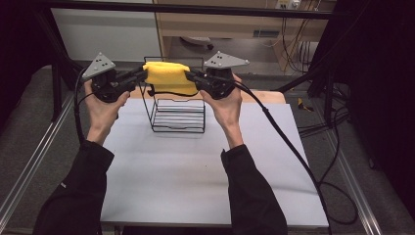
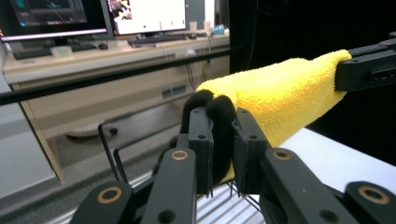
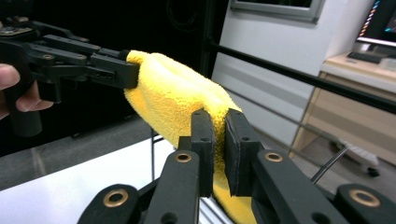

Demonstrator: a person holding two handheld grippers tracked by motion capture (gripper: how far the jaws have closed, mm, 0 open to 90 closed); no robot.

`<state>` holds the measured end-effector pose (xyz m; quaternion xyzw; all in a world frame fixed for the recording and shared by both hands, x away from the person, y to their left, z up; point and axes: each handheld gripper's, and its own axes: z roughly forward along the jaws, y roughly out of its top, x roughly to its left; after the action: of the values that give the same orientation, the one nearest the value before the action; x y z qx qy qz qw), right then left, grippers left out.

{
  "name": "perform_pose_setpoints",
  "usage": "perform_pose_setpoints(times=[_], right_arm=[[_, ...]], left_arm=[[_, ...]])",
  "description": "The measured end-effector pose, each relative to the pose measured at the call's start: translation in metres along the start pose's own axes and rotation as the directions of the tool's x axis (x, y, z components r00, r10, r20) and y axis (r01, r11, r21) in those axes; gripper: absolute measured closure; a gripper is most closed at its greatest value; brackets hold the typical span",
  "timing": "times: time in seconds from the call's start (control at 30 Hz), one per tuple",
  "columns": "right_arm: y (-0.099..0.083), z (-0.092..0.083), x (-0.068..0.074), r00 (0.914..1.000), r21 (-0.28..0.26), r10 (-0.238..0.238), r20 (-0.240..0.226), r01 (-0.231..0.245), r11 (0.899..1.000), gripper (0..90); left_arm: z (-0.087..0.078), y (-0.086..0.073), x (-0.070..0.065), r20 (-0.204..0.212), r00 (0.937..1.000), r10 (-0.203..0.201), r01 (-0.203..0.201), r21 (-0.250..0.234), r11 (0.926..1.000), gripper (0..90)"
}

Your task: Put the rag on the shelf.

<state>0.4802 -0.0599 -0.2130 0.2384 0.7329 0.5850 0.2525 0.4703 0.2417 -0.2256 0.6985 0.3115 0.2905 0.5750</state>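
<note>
A folded yellow towel (image 1: 168, 77) hangs stretched between my two grippers, above the top of a black wire rack (image 1: 178, 115) standing on the white table (image 1: 195, 171). My left gripper (image 1: 143, 75) is shut on the towel's left end; in the left gripper view its jaws (image 2: 223, 122) pinch the yellow towel (image 2: 285, 93) together with a dark edge. My right gripper (image 1: 188, 76) is shut on the right end; in the right gripper view its jaws (image 3: 218, 135) clamp the towel (image 3: 177, 98). The left gripper's jaws also show at the towel's far end in the right gripper view.
The rack stands at the far middle of the table, with a wooden board (image 1: 266, 96) behind it. Black frame bars (image 1: 195, 9) cross the back. Cables (image 1: 293, 152) trail over the table's right side. A desk with monitors (image 2: 144, 16) lies beyond.
</note>
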Motion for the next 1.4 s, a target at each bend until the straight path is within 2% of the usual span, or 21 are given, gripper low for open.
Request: perform_pose_setpoints(times=[0.13, 0.2, 0.3, 0.37, 0.43, 0.53, 0.63, 0.7, 0.8, 0.87, 0.93, 1.13, 1.3, 1.4], right_arm=[[-0.006, -0.001, 0.0, 0.9996, 0.016, 0.01, -0.028, -0.009, 1.0, 83.7], [-0.008, -0.002, 0.001, 0.9992, 0.024, 0.01, -0.038, -0.01, 1.0, 83.7], [-0.01, -0.002, 0.002, 0.9989, 0.034, 0.007, -0.047, -0.005, 0.999, 83.6], [-0.012, -0.002, 0.003, 0.9988, 0.039, 0.005, -0.05, -0.003, 0.999, 83.5], [-0.013, -0.001, 0.004, 0.9985, 0.05, -0.002, -0.054, 0.005, 0.999, 83.3], [-0.015, -0.001, 0.006, 0.9979, 0.06, -0.015, -0.062, 0.018, 0.998, 83.1], [-0.017, -0.001, 0.006, 0.9974, 0.067, -0.019, -0.069, 0.023, 0.997, 82.8], [-0.019, -0.001, 0.006, 0.9971, 0.073, -0.018, -0.074, 0.023, 0.997, 82.7], [-0.023, -0.001, 0.006, 0.9963, 0.085, -0.022, -0.083, 0.029, 0.996, 82.2], [-0.026, 0.0, 0.006, 0.9958, 0.093, -0.021, -0.089, 0.029, 0.995, 81.9], [-0.029, 0.0, 0.005, 0.9955, 0.096, -0.017, -0.093, 0.026, 0.995, 81.5], [-0.034, 0.003, 0.005, 0.9954, 0.115, -0.008, -0.096, 0.019, 0.993, 79.2], [-0.035, 0.004, 0.007, 0.9947, 0.125, -0.006, -0.102, 0.019, 0.992, 74.5], [-0.034, 0.003, 0.008, 0.9937, 0.115, 0.017, -0.11, -0.004, 0.993, 65.7]], left_arm=[[-0.005, 0.0, -0.001, 0.009, 0.9999, 0.005, -0.006, 0.045, 0.999, 77.0], [-0.008, 0.002, -0.001, 0.006, 1.0, 0.005, -0.006, 0.08, 0.9968, 73.1], [-0.016, 0.008, 0.001, -0.001, 1.0, 0.003, -0.003, 0.089, 0.996, 67.9], [-0.022, 0.015, 0.004, 0.0, 0.9998, -0.022, 0.021, 0.074, 0.997, 67.2], [-0.027, 0.023, 0.006, -0.017, 0.9996, -0.022, 0.023, 0.062, 0.9978, 68.9], [-0.026, 0.034, 0.008, -0.018, 0.9991, -0.038, 0.04, 0.068, 0.9969, 74.8], [-0.02, 0.038, 0.007, -0.005, 0.9988, -0.049, 0.049, 0.084, 0.9953, 82.3], [-0.007, 0.04, 0.004, -0.003, 0.9992, -0.039, 0.039, 0.123, 0.9916, 86.1], [0.006, 0.038, 0.002, 0.012, 0.9987, -0.05, 0.048, 0.155, 0.9867, 89.4], [0.011, 0.033, 0.001, 0.026, 0.9981, -0.056, 0.05, 0.194, 0.9797, 89.5], [0.012, 0.027, 0.0, 0.034, 0.9981, -0.051, 0.042, 0.222, 0.9742, 89.5], [0.012, 0.008, 0.002, 0.067, 0.9951, -0.072, 0.051, 0.274, 0.9604, 89.6], [0.012, 0.001, 0.001, 0.076, 0.9956, -0.054, 0.03, 0.286, 0.9576, 89.6], [0.013, -0.004, 0.0, 0.075, 0.996, -0.05, 0.026, 0.292, 0.9562, 89.7]])
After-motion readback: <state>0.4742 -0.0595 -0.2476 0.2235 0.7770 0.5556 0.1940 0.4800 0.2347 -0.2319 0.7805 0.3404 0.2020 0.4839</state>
